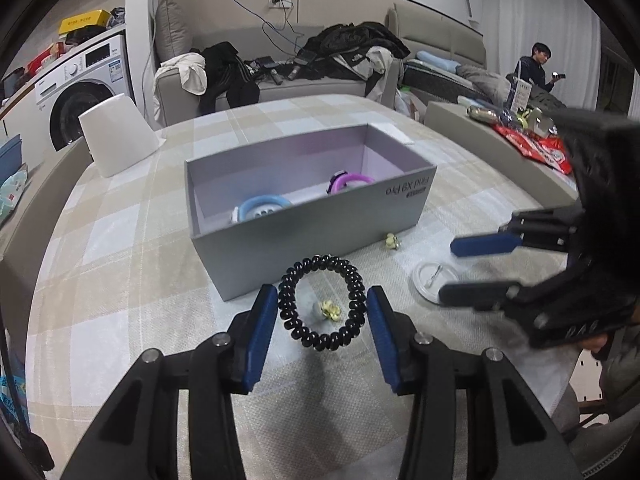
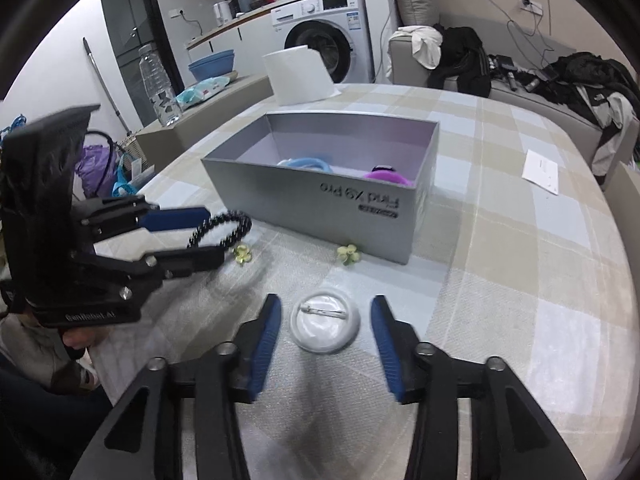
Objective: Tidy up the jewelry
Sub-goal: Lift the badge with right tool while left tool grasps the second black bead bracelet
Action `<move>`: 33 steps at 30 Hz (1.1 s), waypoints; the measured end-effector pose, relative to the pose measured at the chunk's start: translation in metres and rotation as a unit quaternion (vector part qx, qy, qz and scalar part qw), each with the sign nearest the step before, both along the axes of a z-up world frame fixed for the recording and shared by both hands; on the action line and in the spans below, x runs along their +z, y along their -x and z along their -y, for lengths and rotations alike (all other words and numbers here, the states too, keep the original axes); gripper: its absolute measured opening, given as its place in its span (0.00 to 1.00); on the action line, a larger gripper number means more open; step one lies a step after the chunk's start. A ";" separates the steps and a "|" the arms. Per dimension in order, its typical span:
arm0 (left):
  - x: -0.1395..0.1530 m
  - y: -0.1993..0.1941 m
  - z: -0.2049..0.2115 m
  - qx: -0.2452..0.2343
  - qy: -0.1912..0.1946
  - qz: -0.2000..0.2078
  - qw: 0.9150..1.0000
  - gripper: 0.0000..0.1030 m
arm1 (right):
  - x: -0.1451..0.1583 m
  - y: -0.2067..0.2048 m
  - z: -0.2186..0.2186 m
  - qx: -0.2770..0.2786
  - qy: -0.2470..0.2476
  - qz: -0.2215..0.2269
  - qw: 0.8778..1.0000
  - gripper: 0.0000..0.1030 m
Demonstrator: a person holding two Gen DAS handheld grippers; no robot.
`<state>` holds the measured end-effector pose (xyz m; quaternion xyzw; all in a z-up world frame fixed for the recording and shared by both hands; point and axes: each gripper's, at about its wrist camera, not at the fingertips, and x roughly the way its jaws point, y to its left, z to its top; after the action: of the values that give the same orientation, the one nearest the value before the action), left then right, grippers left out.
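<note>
Left gripper (image 1: 322,312) spread around black spiral hair tie (image 1: 322,302); right gripper (image 2: 325,334) spread around round white pin badge (image 2: 325,326), beside grey cardboard box (image 2: 320,200).

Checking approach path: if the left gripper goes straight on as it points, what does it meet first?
Likely the black coil band, already between the open left gripper fingers; behind it, the grey box. Depth is uncertain.

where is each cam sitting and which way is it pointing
Left wrist: on the left gripper, looking along its open fingers at the black spiral hair tie.
Right wrist: on the right gripper, open fingers around the round pin badge.
Shared: both face the grey box, and each shows the other gripper.
</note>
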<state>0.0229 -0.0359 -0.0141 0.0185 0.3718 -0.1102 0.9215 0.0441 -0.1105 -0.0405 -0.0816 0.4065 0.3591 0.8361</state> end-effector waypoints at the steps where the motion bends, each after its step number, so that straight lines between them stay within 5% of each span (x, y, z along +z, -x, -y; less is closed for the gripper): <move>1: 0.001 0.000 0.000 0.002 0.002 0.004 1.000 0.39 | -0.003 0.000 -0.003 0.001 0.009 -0.001 1.000 0.51; 6: 0.004 -0.002 -0.005 0.014 0.008 0.014 1.000 0.39 | -0.010 0.007 -0.019 0.003 0.063 0.024 0.998 0.50; 8: 0.005 -0.002 -0.006 0.018 0.010 0.017 1.000 0.39 | -0.010 0.009 -0.020 0.001 0.079 0.040 0.996 0.43; 13: 0.009 0.000 -0.006 0.021 0.011 0.027 0.999 0.39 | -0.009 0.011 -0.017 0.011 0.072 0.041 0.996 0.39; 24: 0.033 -0.001 -0.012 0.052 0.015 0.074 0.996 0.39 | 0.040 0.016 0.006 0.005 -0.067 0.064 0.996 0.40; 33: 0.060 -0.018 -0.014 0.078 0.014 0.119 0.990 0.39 | 0.081 -0.003 0.021 -0.053 -0.123 0.111 0.985 0.40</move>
<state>0.0405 -0.0222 0.0456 -0.0101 0.2580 -0.0404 0.9652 0.0468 -0.1317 0.0406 0.0040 0.2677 0.3501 0.8977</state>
